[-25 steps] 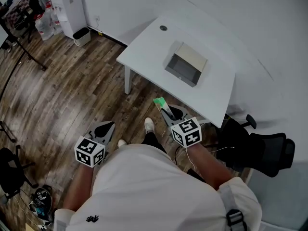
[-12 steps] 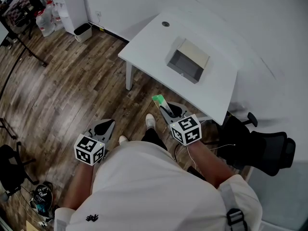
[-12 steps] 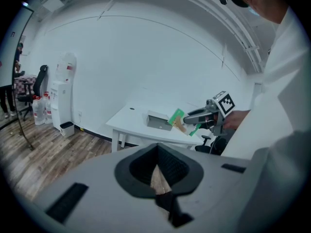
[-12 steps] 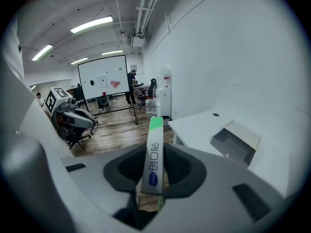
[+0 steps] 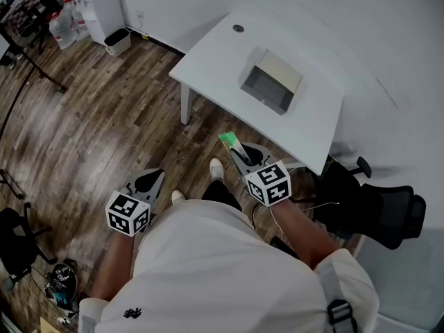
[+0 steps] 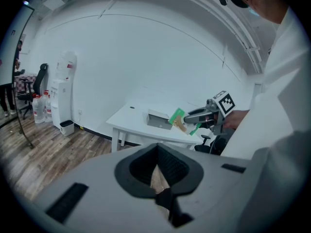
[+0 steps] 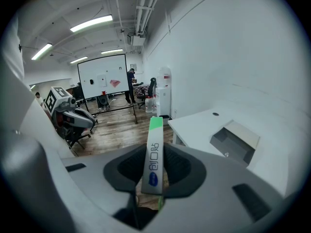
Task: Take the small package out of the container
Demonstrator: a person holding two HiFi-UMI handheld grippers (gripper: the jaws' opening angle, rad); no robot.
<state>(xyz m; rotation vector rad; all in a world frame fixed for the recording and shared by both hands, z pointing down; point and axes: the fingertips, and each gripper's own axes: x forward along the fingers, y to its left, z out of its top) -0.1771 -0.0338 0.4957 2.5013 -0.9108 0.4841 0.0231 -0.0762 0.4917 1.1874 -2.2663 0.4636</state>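
A grey open-topped container [image 5: 266,96] stands on the white table [image 5: 215,54], seen also in the right gripper view [image 7: 233,142]. My right gripper [image 5: 239,159] hangs off the table's near edge, above the wooden floor. It is shut on the small package [image 5: 228,141], a flat white pack with a green end. The pack stands upright between the pads [image 7: 154,161]. The left gripper view shows the same package [image 6: 178,119] held in front of the container [image 6: 159,120]. My left gripper [image 5: 151,183] is low at the left, jaws shut [image 6: 163,193] with nothing in them.
A black office chair [image 5: 378,210] stands right of the table. A white water dispenser [image 5: 97,5] and a small bin [image 5: 116,41] are by the far wall. A black stand [image 5: 31,68] and another chair [image 5: 14,241] are on the left.
The head view has drifted a little, so the table sits slightly higher in the picture. Both grippers have barely moved, and the right one still holds the package.
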